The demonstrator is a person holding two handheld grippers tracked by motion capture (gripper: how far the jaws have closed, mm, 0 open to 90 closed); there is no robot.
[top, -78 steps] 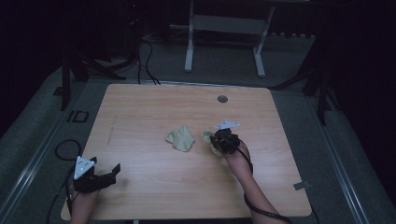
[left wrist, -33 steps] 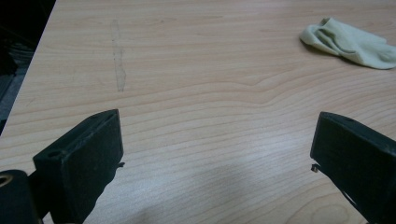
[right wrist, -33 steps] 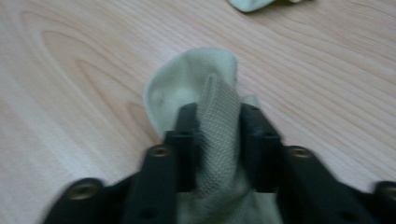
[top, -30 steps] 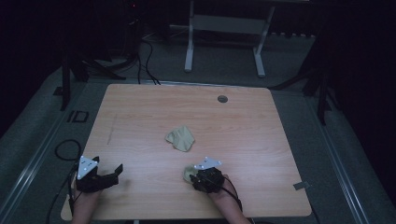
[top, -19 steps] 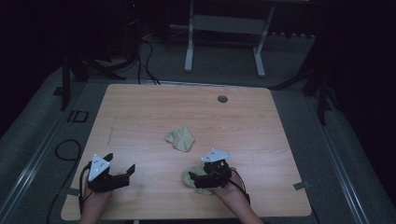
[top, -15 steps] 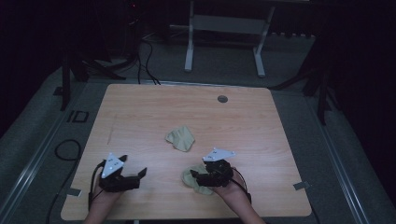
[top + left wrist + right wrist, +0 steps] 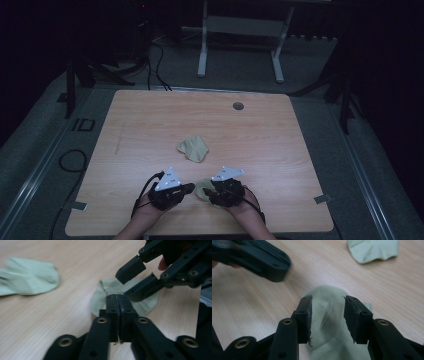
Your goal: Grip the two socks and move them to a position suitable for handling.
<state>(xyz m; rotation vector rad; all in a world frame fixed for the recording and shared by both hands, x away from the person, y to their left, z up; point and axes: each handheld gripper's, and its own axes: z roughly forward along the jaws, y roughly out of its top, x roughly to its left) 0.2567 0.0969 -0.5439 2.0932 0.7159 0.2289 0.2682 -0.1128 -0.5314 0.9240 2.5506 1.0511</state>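
- Wooden table [image 7: 280, 150], dim room.
- Your left gripper [image 7: 117, 302] had its jaws pressed together, empty, tips at the near sock [image 7: 147, 302].
- Your right gripper [image 7: 327, 315] was spread over that sock; second sock [image 7: 194, 148] lay beyond both.

The place looked like a lab or recording studio rather than a home. A plain wooden table [image 7: 280, 150] with a round cable port [image 7: 238, 106] near its far edge stood alone on grey carpet [image 7: 35, 150], with dark surroundings on every side and light falling mostly on the tabletop. Black cables [image 7: 155, 65] trailed over the floor at the far left, and a white metal stand [image 7: 240, 30] rose beyond the table's far edge.
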